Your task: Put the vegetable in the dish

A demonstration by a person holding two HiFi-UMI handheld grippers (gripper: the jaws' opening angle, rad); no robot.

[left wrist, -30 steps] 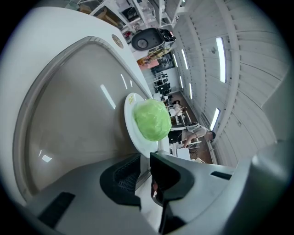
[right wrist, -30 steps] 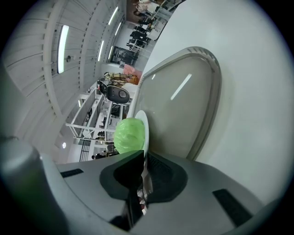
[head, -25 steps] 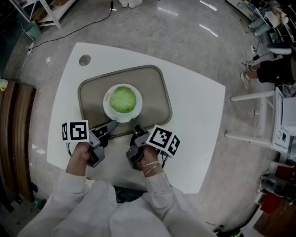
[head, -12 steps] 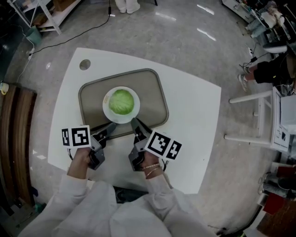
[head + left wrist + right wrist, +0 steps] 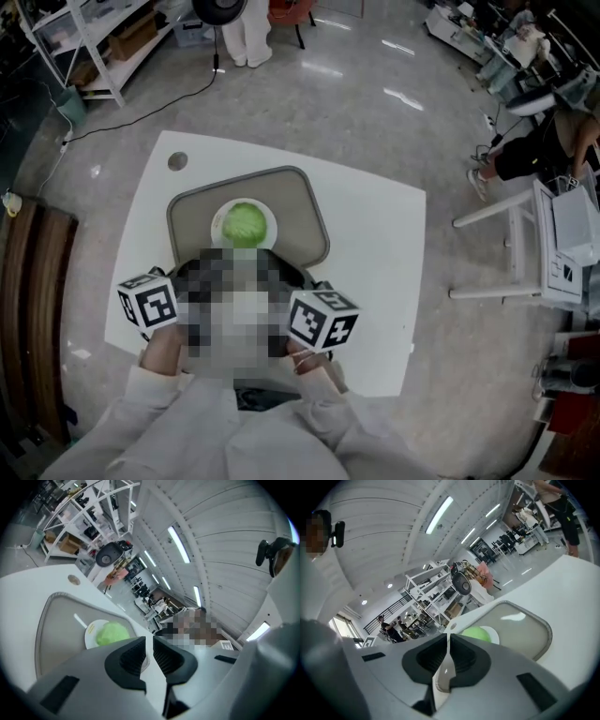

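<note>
The person wears a white long-sleeved top (image 5: 225, 441). The left gripper (image 5: 149, 641) and right gripper (image 5: 447, 641) have pale grey shells and black ribbed pads (image 5: 131, 656). Each bears a white cube (image 5: 148, 302) printed with black square markers.

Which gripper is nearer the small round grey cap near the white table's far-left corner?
Left. The left gripper hangs above the white table's near edge on the small round grey cap's side; the right gripper hangs above that edge further right.
</note>
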